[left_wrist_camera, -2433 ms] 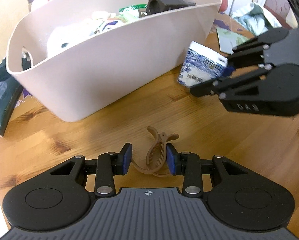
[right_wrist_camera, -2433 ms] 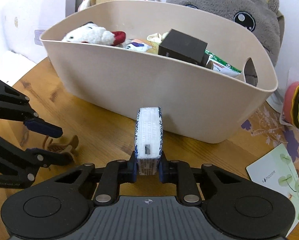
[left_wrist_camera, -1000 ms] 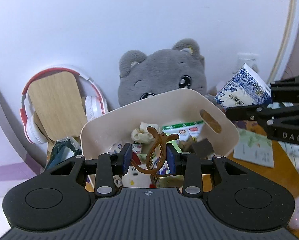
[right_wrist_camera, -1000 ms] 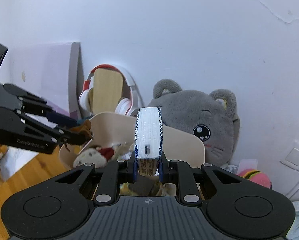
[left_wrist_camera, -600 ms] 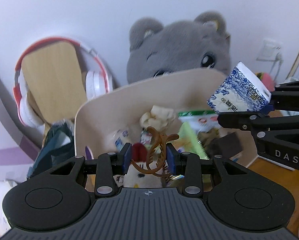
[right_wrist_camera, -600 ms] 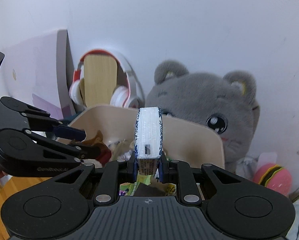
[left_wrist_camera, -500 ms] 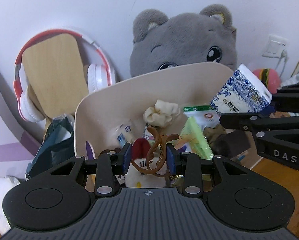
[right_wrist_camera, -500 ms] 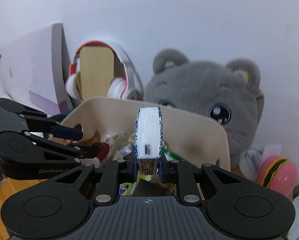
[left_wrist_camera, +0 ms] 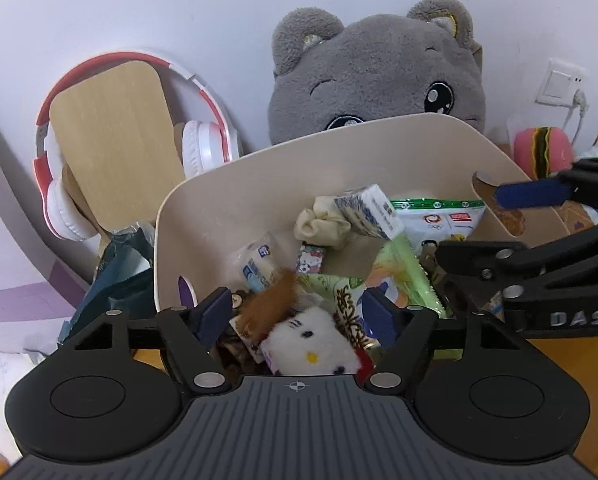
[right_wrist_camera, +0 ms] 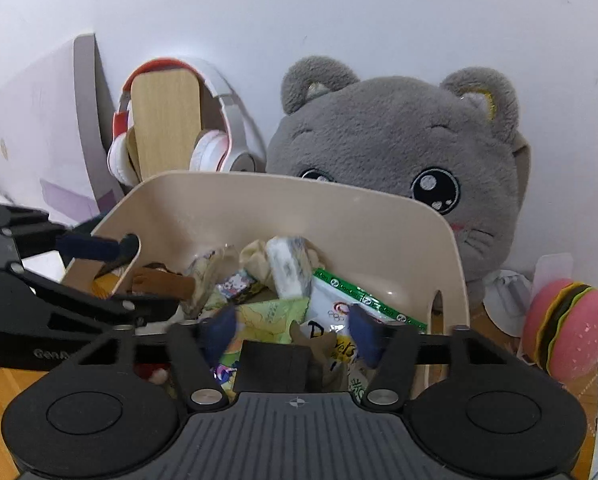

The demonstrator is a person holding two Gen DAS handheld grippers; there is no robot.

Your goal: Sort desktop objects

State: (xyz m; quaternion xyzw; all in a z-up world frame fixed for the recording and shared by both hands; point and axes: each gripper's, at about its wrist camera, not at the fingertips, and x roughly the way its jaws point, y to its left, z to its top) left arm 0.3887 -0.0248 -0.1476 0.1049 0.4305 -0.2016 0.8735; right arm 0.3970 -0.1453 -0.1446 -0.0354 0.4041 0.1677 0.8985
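Note:
A beige bin (left_wrist_camera: 283,168) holds several small items and also shows in the right wrist view (right_wrist_camera: 339,208). My left gripper (left_wrist_camera: 297,316) is open above it; the brown hair clip (left_wrist_camera: 269,306) is blurred, out of the jaws, over the pile. It also shows in the right wrist view (right_wrist_camera: 161,280). My right gripper (right_wrist_camera: 293,334) is open above the bin. The blue-and-white tissue pack (right_wrist_camera: 289,266) is blurred, among the contents; it also shows in the left wrist view (left_wrist_camera: 369,212).
A grey plush cat (left_wrist_camera: 379,76) sits behind the bin. Red-and-white headphones (left_wrist_camera: 75,128) hang on a wooden stand at the left. A burger toy (right_wrist_camera: 565,328) lies at the right. A dark bag (left_wrist_camera: 115,272) lies left of the bin.
Both grippers have opened over the bin. The hair clip has left the left gripper and the tissue pack has left the right gripper; both are dropping into the bin.

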